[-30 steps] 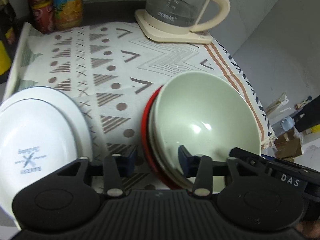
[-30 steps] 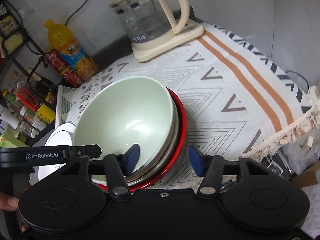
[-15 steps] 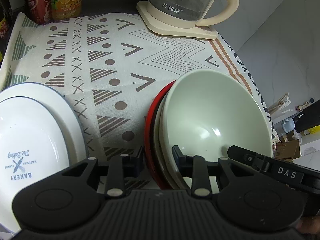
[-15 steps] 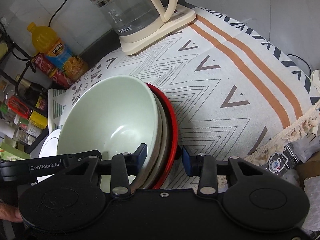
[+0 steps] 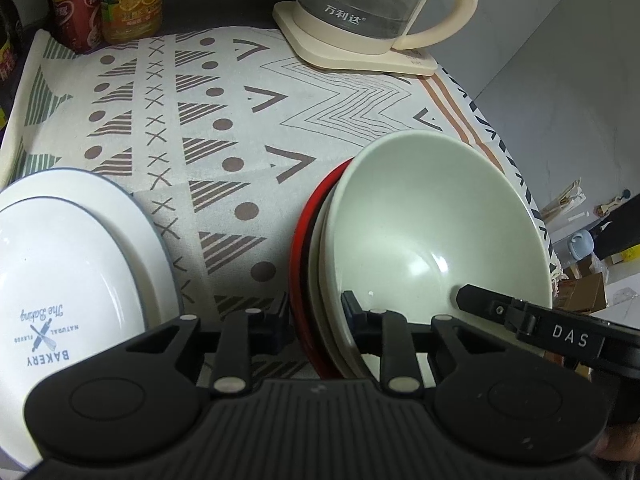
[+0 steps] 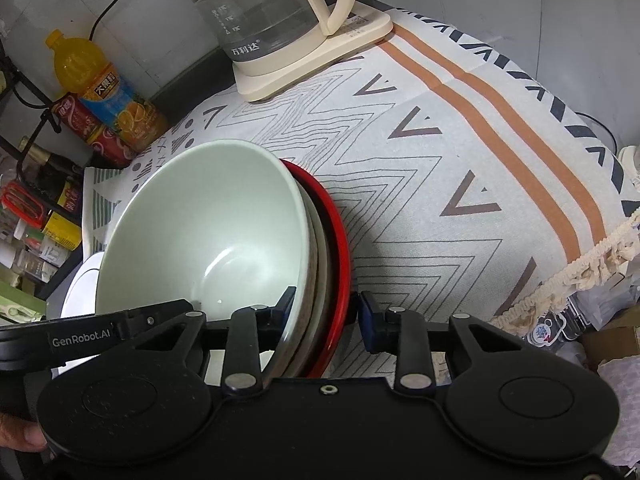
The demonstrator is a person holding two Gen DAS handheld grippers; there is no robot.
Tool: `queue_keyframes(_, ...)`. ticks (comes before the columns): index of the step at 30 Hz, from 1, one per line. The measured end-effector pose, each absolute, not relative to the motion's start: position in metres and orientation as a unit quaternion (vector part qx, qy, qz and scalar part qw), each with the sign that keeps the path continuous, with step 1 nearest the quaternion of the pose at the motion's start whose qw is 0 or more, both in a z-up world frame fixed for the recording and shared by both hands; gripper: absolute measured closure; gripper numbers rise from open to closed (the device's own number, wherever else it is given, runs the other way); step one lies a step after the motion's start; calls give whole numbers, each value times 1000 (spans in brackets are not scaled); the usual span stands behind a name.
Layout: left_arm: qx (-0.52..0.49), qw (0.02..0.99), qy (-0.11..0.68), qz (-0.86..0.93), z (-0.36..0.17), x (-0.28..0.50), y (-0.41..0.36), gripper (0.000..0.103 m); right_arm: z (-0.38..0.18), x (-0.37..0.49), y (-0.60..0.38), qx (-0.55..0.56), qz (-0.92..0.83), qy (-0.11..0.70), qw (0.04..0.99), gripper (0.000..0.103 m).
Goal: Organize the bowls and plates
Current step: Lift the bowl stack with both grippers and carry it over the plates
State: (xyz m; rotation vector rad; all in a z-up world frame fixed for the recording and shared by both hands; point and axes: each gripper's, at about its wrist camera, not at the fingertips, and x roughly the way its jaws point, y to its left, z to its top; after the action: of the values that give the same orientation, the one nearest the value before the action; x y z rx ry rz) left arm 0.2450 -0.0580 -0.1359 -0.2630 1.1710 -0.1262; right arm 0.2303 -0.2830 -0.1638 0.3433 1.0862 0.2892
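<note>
Both tools have drawn their jaws in since a second ago, when they gaped on either side of the bowl rims. Now the left tool [image 5: 314,312] is clenched across the near-left edge of the stack of bowls [image 5: 320,272], one finger outside the red bowl [image 5: 298,240] and the other inside the pale green bowl [image 5: 432,232], while the right tool [image 6: 326,306] pinches the opposite edge the same way, inner finger in the green bowl and outer finger just beside the red rim. The stack appears tilted toward both cameras, and I cannot tell whether its base touches the patterned cloth [image 5: 224,128] on the tabletop. To do this step well, I judge that both grips should press evenly and rise together, since the nested bowls are glossy and one could slip out of the others if one side leads. A stack of white plates [image 5: 60,264] lies well to the left, a likely neighbour for the bowls, so the left side wants clearance there. Farther back stand a glass kettle [image 5: 368,4] on its cream base, a juice bottle [image 5: 130,0] and a red can [image 5: 74,16]; the cloth between is open, though its fringed edge [image 6: 580,264] hangs off nearby on the right.
</note>
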Motion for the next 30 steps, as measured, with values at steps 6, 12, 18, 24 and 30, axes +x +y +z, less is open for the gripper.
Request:
queue_keyframes(6, -131, 827, 544, -57, -129, 246, -51, 78, -161, 229, -281, 161, 147, 505, 835, 72)
queue_keyframes(12, -139, 833, 534, -53, -117, 245, -45, 78, -145, 233, -281, 166, 155, 486, 844, 72)
queue_keyframes(18, -161, 838, 520, -34, -103, 242, -31, 78, -131, 239, -272, 163, 168, 473, 849, 72)
queue_keyframes(24, -169, 848, 502, -12, -90, 235, -14, 78, -118, 242, -254, 151, 191, 460, 854, 72)
queue_keyframes(30, -184, 853, 488, 14, -78, 223, 7, 78, -106, 245, -235, 147, 216, 451, 854, 72)
